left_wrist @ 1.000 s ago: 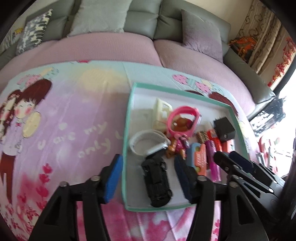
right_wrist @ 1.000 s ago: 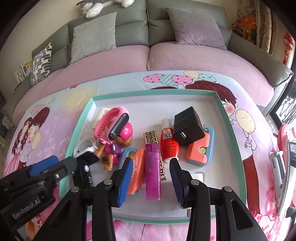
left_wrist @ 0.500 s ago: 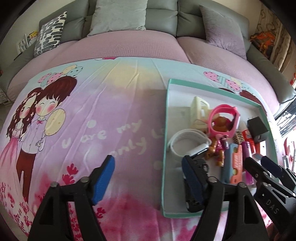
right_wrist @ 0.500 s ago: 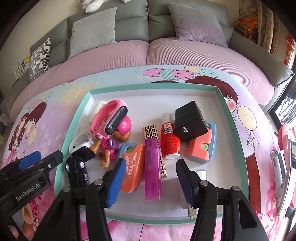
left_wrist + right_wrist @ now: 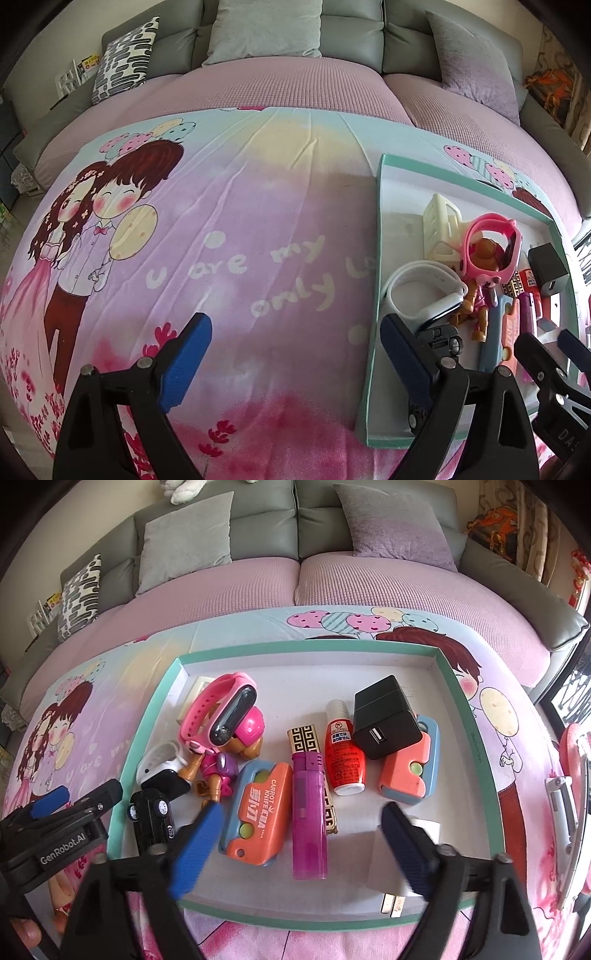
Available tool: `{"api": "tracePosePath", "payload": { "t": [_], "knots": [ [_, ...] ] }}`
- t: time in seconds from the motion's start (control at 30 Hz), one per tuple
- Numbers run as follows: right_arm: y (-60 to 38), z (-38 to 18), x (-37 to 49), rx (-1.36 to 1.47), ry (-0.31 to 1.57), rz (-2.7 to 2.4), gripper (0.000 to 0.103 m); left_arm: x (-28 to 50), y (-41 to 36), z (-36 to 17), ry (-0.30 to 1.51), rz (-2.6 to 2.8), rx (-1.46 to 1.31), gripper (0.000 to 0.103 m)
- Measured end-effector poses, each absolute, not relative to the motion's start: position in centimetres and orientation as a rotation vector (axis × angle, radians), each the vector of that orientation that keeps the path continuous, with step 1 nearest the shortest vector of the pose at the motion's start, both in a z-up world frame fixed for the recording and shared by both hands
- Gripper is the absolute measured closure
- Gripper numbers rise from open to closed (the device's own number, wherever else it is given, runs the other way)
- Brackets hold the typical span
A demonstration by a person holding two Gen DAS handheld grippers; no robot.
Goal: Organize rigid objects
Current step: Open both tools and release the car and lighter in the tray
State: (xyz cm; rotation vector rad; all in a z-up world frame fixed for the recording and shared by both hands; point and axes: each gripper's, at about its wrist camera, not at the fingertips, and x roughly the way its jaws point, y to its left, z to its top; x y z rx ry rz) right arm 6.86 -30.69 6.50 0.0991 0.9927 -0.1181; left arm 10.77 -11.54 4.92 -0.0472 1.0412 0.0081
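A teal-rimmed white tray [image 5: 465, 698] holds several small items: a black toy car [image 5: 151, 821], a white watch [image 5: 159, 764], a pink watch [image 5: 221, 712] on a toy pup, an orange carrot knife [image 5: 258, 808], a purple lighter [image 5: 308, 819], a red bottle [image 5: 343, 758], a black charger [image 5: 386, 716] and a white plug [image 5: 402, 871]. My right gripper [image 5: 299, 849] is open and empty above the tray's near edge. My left gripper [image 5: 295, 365] is open and empty over the cloth, its right finger at the tray's left rim [image 5: 375, 280], beside the car [image 5: 443, 339].
The tray lies on a cartoon-printed cloth [image 5: 221, 229] over a pink-covered sofa seat [image 5: 277, 85]. Grey cushions [image 5: 184, 539] line the back. The tray's rim [image 5: 306, 917] stands raised along its near edge. A pink object [image 5: 570, 775] lies at the far right.
My left gripper has swung left, off the tray and the black car, out over the cloth. My right gripper has opened wider and drawn back slightly over the tray.
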Motion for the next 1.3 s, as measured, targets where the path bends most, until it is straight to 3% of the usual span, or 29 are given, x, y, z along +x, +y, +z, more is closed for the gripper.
{"api": "tracePosePath", "payload": {
  "t": [0.23, 0.87, 1.3],
  "knots": [
    [-31.2, 6.5, 6.9, 0.122, 0.971, -0.137, 0.000, 11.0, -10.8, 4.9, 1.024, 0.044, -0.067, 0.003],
    [-31.0, 7.5, 6.5, 0.120, 0.919, -0.155, 0.000, 10.6, -10.9, 6.2, 0.984, 0.020, -0.064, 0.003],
    [-28.7, 8.8, 1.7, 0.127, 0.893, -0.109, 0.000, 5.9, -8.7, 7.5, 0.943, 0.033, -0.069, 0.003]
  ]
}}
